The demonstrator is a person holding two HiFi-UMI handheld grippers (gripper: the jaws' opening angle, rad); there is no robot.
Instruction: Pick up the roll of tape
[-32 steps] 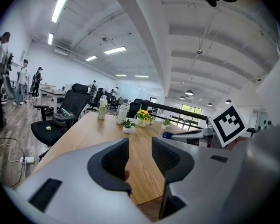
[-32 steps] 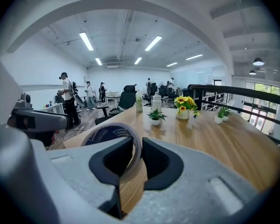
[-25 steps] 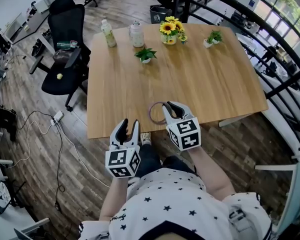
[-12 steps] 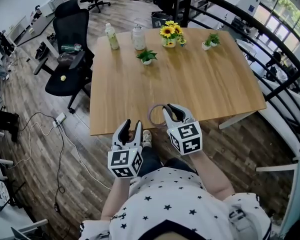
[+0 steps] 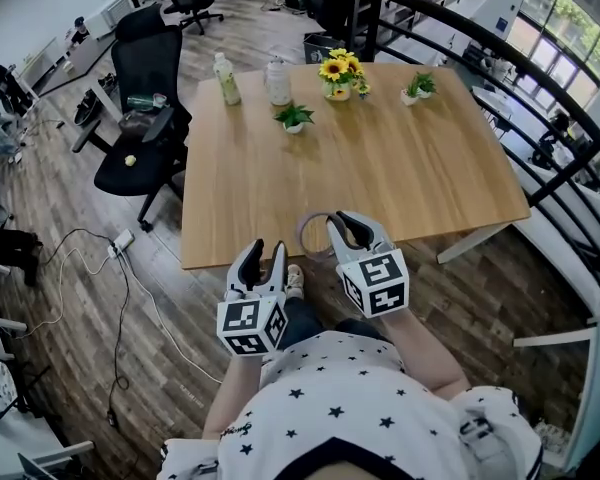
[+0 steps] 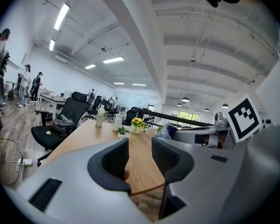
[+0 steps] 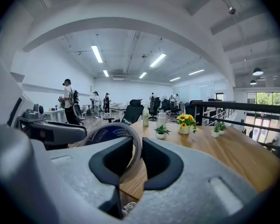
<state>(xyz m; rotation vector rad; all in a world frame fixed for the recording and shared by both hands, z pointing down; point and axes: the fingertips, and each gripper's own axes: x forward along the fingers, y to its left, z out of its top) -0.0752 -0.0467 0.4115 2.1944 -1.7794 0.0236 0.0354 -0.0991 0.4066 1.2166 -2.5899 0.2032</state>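
Right gripper (image 7: 136, 146): jaws pinch the wall of the grey ring-shaped roll of tape with a blue inner core (image 7: 107, 134), one pad inside the ring and one outside. The roll stands on edge, over the near edge of the light wooden table (image 5: 400, 168). I can't tell whether it clears the top.

Left gripper (image 6: 140, 146): jaws slightly apart with nothing between them, just beside the right gripper and off the table's near edge.

Far end of the table: yellow sunflower pot (image 5: 339, 71).

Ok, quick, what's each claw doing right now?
Left claw: open, nothing between its jaws.
Right claw: closed on the roll of tape.
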